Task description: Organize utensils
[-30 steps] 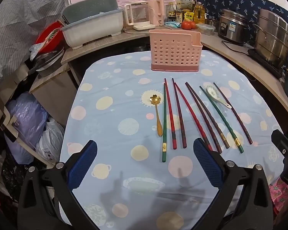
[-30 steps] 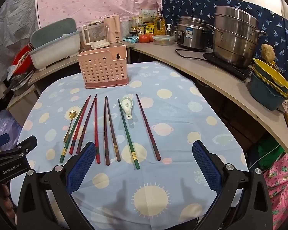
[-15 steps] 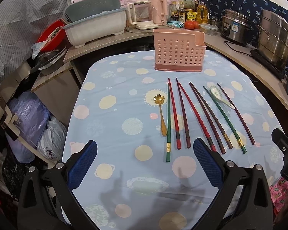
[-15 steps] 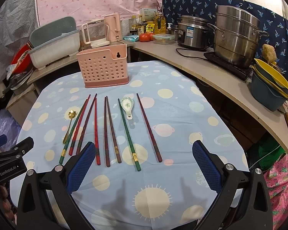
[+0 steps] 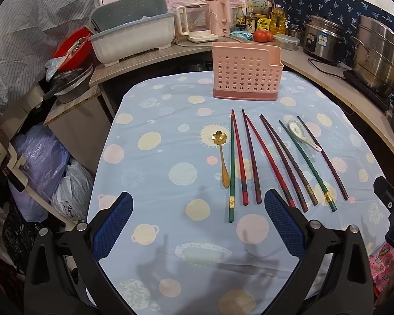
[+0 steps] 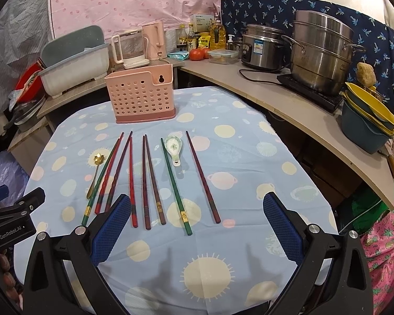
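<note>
Left wrist view shows nothing sorted yet: eight chopsticks (image 5: 252,155), the gold spoon (image 5: 221,157) and ceramic spoon (image 5: 300,135) lie on the tablecloth (image 5: 155,162) before the seemingly empty pink holder (image 5: 247,74), both the left gripper (image 5: 198,223) and right gripper (image 6: 197,225) gaping, holding nothing.

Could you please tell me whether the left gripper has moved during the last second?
Yes. The left gripper has drawn back slightly: in its own view the pink utensil holder sits lower and the near chopstick ends lie nearer the fingertips.

Red chopstick (image 5: 269,158) near end behind left tongs' pad; holder (image 6: 141,97) interior unseen.
</note>
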A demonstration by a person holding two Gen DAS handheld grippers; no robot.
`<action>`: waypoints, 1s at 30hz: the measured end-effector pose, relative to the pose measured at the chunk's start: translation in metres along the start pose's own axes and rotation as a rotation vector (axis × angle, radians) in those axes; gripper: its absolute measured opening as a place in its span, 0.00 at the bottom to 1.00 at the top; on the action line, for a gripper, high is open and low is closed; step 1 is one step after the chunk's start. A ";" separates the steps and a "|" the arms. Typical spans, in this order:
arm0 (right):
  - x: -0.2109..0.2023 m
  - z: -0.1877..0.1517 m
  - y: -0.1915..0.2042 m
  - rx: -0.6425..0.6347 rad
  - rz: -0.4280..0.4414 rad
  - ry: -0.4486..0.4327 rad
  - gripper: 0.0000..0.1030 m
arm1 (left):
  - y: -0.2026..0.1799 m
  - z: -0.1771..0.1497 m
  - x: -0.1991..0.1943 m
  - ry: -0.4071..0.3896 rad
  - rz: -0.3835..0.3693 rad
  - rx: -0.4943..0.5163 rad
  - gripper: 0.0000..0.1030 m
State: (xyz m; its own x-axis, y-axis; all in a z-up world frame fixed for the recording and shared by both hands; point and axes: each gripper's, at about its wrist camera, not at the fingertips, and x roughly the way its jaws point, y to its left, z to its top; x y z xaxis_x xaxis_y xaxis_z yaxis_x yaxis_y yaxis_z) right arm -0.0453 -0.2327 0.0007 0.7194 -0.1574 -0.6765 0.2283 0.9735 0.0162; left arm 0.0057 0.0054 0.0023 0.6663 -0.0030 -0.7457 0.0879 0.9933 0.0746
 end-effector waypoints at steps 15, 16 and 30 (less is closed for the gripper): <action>-0.002 0.002 0.000 -0.012 -0.001 -0.007 0.94 | -0.002 0.002 -0.003 -0.008 0.003 0.008 0.93; -0.002 0.002 0.000 -0.012 -0.001 -0.007 0.93 | -0.002 0.002 -0.003 -0.009 0.000 0.009 0.93; -0.001 0.002 -0.002 -0.012 0.002 -0.001 0.93 | 0.000 0.003 -0.002 -0.002 -0.007 -0.002 0.93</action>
State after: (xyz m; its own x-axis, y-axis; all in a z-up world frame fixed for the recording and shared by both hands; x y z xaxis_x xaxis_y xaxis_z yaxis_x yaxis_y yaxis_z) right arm -0.0451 -0.2348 0.0023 0.7203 -0.1554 -0.6760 0.2188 0.9757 0.0089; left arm 0.0067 0.0046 0.0059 0.6675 -0.0099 -0.7445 0.0907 0.9936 0.0681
